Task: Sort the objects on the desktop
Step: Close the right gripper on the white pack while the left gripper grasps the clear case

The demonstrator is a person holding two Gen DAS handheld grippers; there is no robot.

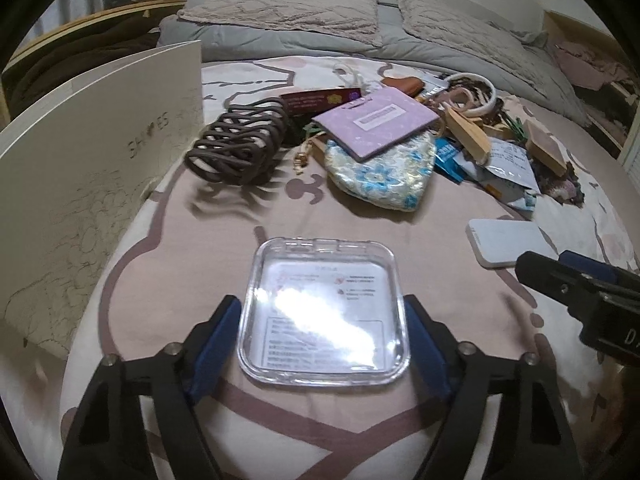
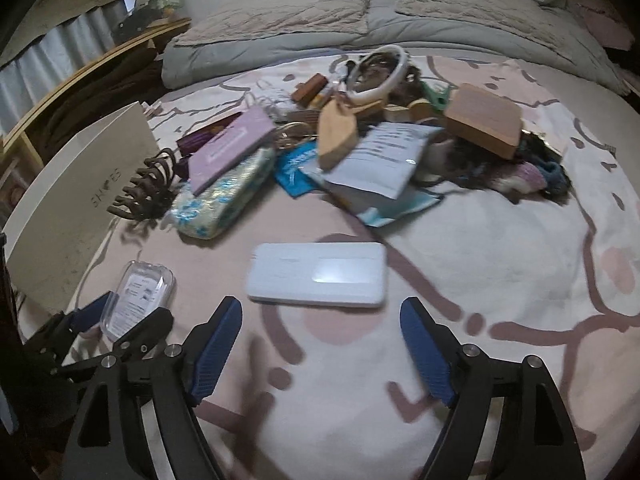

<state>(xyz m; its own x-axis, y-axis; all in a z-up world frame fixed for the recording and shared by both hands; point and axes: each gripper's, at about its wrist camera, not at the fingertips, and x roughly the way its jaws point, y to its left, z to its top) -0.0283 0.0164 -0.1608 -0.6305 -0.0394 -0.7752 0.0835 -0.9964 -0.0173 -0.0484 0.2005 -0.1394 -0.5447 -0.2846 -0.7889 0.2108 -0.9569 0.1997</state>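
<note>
Left wrist, clear case (image 1: 322, 320) between left gripper (image 1: 322, 344) pads, touching

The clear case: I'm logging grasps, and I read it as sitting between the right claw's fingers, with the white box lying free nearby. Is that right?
Not quite. The clear case sits between the fingers of the left claw, as the left wrist view shows. The right claw is empty, and the white box does lie free nearby.

Clear plastic case (image 1: 323, 312) flat on the patterned bed cover (image 1: 192, 240), between the blue pads of the left tool (image 1: 323, 344).

Pads at the case's two sides; contact unclear. Behind: brown hair claw (image 1: 240, 146), lilac card (image 1: 376, 122) on a floral pouch (image 1: 380, 176), white box (image 1: 506, 240). Cream board (image 1: 100, 184) upright at left. Right tool (image 1: 580, 284) at right edge.
</note>
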